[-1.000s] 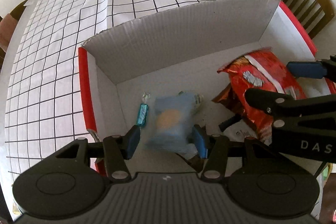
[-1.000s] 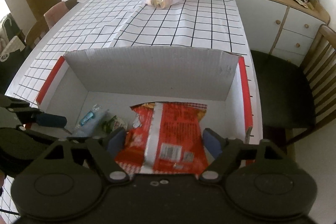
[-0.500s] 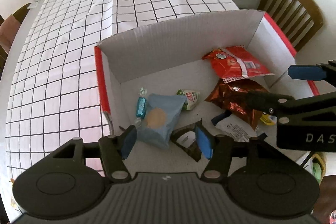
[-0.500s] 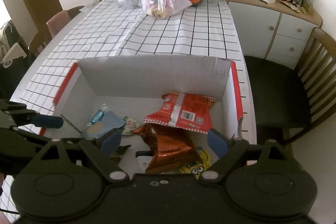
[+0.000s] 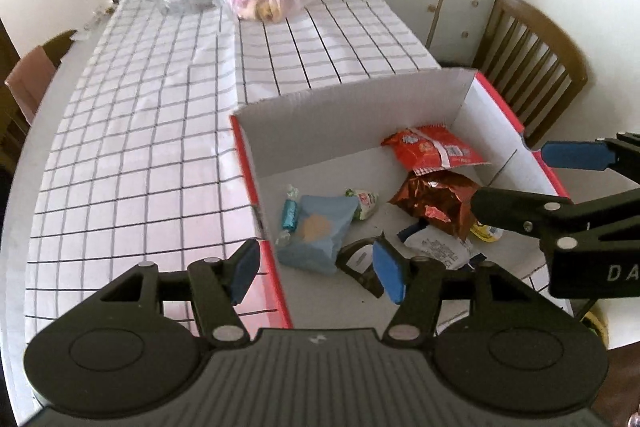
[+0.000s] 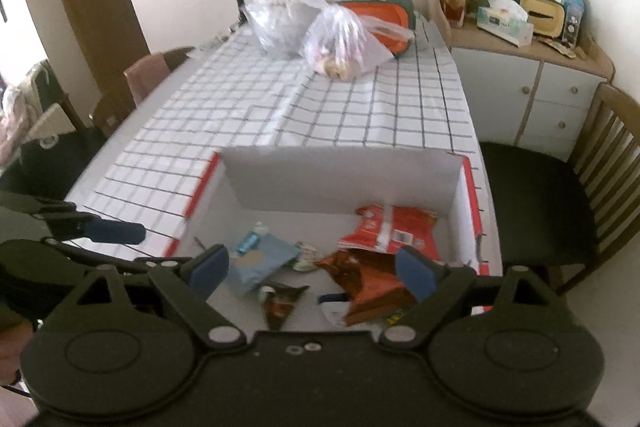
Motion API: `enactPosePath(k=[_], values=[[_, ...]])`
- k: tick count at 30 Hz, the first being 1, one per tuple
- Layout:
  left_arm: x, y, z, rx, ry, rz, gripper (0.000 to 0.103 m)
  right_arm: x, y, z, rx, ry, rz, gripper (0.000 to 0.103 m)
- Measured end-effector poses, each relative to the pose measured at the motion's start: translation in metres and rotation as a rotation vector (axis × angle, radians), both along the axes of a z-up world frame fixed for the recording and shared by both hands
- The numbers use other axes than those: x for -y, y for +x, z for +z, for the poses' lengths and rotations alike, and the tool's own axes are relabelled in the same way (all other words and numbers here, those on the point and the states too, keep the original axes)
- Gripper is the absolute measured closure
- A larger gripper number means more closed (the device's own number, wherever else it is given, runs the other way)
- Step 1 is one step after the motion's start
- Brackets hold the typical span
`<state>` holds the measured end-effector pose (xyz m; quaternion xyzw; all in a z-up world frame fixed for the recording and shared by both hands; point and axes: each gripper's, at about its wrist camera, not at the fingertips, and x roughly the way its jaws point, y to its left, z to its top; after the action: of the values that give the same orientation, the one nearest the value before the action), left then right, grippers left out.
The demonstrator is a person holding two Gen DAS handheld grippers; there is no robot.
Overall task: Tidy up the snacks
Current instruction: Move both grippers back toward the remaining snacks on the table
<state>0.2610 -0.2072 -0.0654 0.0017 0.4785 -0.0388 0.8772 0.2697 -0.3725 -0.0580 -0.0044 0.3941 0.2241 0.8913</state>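
— Inside the red-edged box (image 5: pixel 498 99), what lies there?
— A blue packet (image 5: pixel 318 233) beside a red bag (image 5: pixel 434 147); below them a brownish foil bag (image 5: pixel 436 201), possibly crumpled.
— And the grippers?
— The left gripper (image 5: pixel 316 269) and right gripper (image 6: pixel 310 269) hang above, both spread wide, holding nothing.

L gripper (image 5: pixel 316 273) blk | blue pads (image 5: pixel 387 271) | silver screws | "DA" mark
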Motion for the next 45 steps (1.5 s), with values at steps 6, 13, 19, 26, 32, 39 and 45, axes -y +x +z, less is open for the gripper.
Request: enactPosePath(k=[6,13,19,26,32,39,45], values=[[-0.024,-0.025,0.015,0.056,-0.022,0.011,0.038,-0.016,-0.025,0.019,0.037,0.037,0.002,0.011],[-0.056,-0.055,0.026,0.101,-0.042,0.018,0.038,-0.045,-0.056,0.035,0.07,0.078,0.022,0.001],[-0.091,-0.081,0.029,0.129,-0.06,0.031,0.033,-0.074,-0.077,0.038,0.08,0.091,0.052,0.001],[-0.142,-0.108,0.022,0.127,-0.077,0.064,0.028,-0.114,-0.096,0.03,0.065,0.074,0.072,0.0],[-0.191,-0.129,0.01,0.113,-0.084,0.101,0.025,-0.148,-0.107,0.014,0.024,0.068,0.082,0.0],[-0.246,-0.149,-0.007,0.073,-0.074,0.152,0.025,-0.184,-0.113,-0.011,-0.017,0.03,0.091,0.0],[-0.272,-0.159,-0.032,0.017,-0.067,0.155,0.025,-0.213,-0.115,-0.045,-0.067,-0.031,0.118,0.002]])
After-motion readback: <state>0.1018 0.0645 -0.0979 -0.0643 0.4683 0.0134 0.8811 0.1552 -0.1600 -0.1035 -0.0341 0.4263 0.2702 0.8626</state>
